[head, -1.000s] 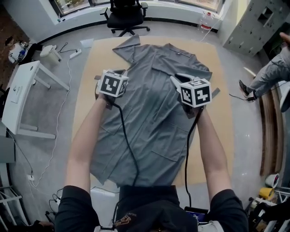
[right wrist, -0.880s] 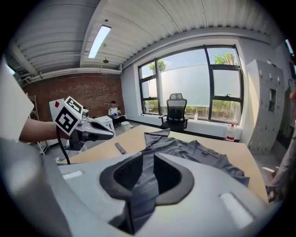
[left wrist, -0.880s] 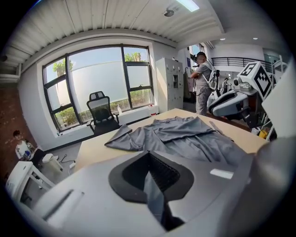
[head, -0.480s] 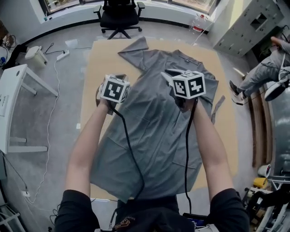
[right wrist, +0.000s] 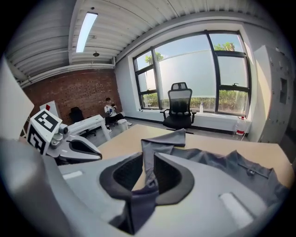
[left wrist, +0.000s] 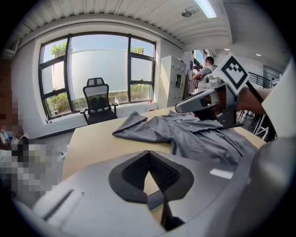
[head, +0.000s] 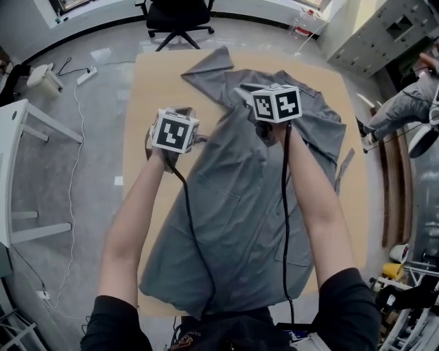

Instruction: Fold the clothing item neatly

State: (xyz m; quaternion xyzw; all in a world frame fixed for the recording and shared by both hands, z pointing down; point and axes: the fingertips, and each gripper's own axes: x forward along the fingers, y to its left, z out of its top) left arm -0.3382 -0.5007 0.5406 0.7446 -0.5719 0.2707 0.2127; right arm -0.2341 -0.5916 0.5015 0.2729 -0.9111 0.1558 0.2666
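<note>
So the grey shirt (head: 254, 206) is lying spread out on the wooden table (head: 147, 89), collar end pointing away from the person and one sleeve (head: 209, 65) sticking out toward the black office chair (head: 180, 15).

The right gripper (right wrist: 147, 159) is clamping a folded ridge of the shirt. You can see the cloth standing up between its jaws. The left gripper (left wrist: 149, 155) is sitting at the shirt's left edge with its jaws fully together, and they seem to be pinching a thin sliver of grey fabric.

Both forearms and the marker cubes are blocking a good chunk of the shirt's upper middle in the head view, and the two black cables (head: 192, 226) are trailing down across the cloth.

Around it, a white desk (head: 20, 171) is standing off to the left, a cord (head: 72, 206) is running along the floor, grey lockers (head: 398, 27) are at the far right, and a person's legs (head: 405, 110) are poking in at the right.
</note>
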